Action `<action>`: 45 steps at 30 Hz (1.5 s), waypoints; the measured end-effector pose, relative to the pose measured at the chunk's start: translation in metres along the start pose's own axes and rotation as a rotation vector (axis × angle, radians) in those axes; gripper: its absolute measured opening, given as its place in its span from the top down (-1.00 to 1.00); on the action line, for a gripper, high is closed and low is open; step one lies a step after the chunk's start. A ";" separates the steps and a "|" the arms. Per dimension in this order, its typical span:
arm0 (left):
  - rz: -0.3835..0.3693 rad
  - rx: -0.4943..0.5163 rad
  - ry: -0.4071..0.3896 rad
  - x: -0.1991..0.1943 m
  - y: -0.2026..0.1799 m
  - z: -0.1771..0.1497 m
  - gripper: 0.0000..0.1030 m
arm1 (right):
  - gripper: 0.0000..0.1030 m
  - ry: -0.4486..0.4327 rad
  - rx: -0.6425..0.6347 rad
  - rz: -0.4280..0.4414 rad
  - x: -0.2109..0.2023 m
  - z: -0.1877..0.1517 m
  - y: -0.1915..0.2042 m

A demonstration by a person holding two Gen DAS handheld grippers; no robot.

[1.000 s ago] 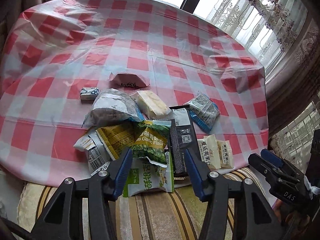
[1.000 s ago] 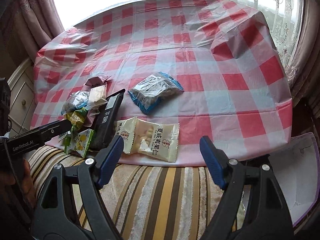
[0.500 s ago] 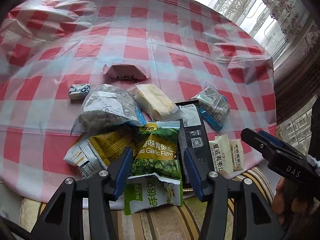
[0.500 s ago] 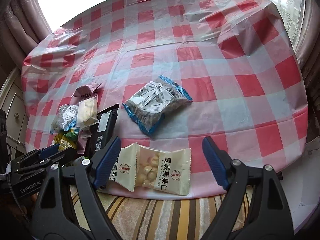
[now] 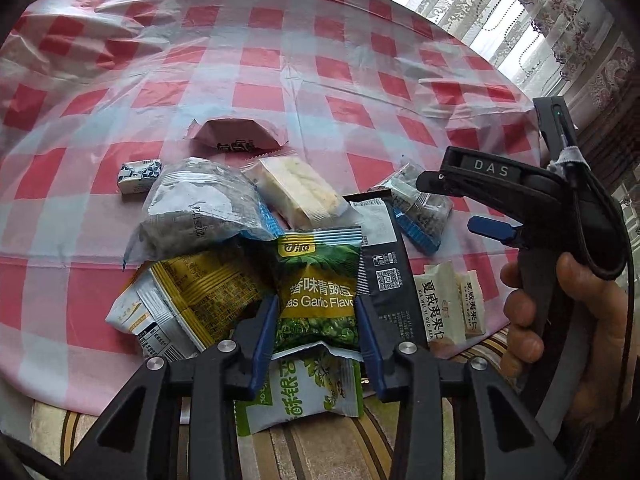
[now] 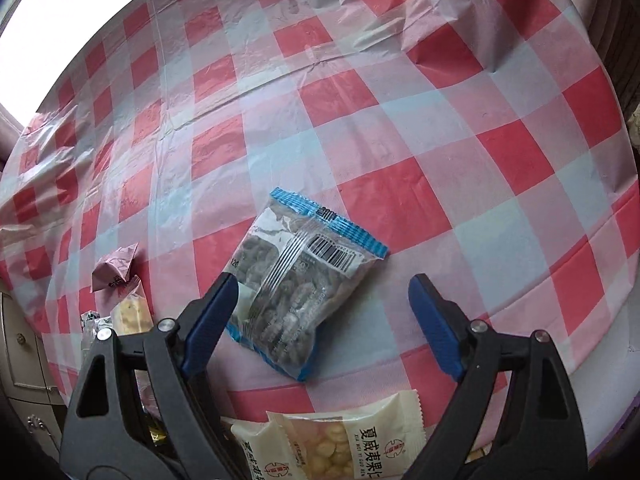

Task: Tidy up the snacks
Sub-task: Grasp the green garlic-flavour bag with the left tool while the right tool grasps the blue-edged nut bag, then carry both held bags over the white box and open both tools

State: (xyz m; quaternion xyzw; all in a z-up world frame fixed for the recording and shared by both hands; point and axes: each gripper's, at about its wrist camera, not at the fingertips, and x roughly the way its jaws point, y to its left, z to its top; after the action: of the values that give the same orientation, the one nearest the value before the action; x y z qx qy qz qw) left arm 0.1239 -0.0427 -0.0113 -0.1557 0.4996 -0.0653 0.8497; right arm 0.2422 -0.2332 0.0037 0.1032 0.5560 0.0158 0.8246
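Note:
A heap of snack packets lies at the near edge of the red-checked table (image 5: 256,60). My left gripper (image 5: 316,320) is open, its blue fingers astride the green garlic pea packet (image 5: 318,276), which lies on a light green packet (image 5: 304,388). Around it are a yellow packet (image 5: 192,292), a clear dark-nut bag (image 5: 200,204), a cracker packet (image 5: 296,188) and a black bar packet (image 5: 384,264). My right gripper (image 6: 320,320) is open above a blue-edged nut bag (image 6: 296,284), with cream macadamia packets (image 6: 340,440) below it.
A pink wrapper (image 5: 236,136) and a small blue-white candy (image 5: 138,172) lie behind the heap. A striped cushion (image 5: 328,452) borders the table's near edge. Lace curtains (image 5: 540,20) hang at the right. A cabinet (image 6: 20,360) stands left of the table.
Both grippers have moved forward and down over the snacks. The left now straddles the green pea packet; the right has passed the macadamia packets and reached the blue-edged nut bag.

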 end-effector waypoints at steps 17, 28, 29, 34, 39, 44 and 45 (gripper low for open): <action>-0.044 0.007 -0.031 -0.009 0.002 -0.002 0.25 | -0.81 -0.005 -0.260 -0.154 0.012 -0.017 0.008; -0.020 0.043 -0.070 -0.019 -0.009 -0.002 0.32 | -0.16 -0.055 -0.280 -0.054 -0.008 -0.026 -0.006; -0.016 0.048 -0.077 -0.021 -0.011 -0.002 0.32 | -0.16 -0.063 -0.277 -0.044 -0.012 -0.028 -0.007; 0.005 0.072 -0.105 -0.027 -0.020 0.000 0.34 | -0.15 -0.121 -0.263 -0.018 -0.031 -0.029 -0.014; 0.020 0.073 -0.130 -0.032 -0.027 0.002 0.35 | -0.15 -0.169 -0.230 0.022 -0.051 -0.033 -0.030; 0.018 0.103 -0.167 -0.039 -0.045 0.002 0.35 | -0.15 -0.197 -0.203 0.036 -0.065 -0.038 -0.050; 0.016 0.111 -0.172 -0.040 -0.049 0.002 0.35 | -0.15 -0.199 -0.197 0.037 -0.067 -0.040 -0.056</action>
State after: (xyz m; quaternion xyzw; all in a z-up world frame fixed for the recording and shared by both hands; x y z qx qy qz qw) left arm 0.1078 -0.0775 0.0390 -0.1092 0.4215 -0.0725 0.8973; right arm 0.1748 -0.2909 0.0404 0.0331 0.4652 0.0749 0.8814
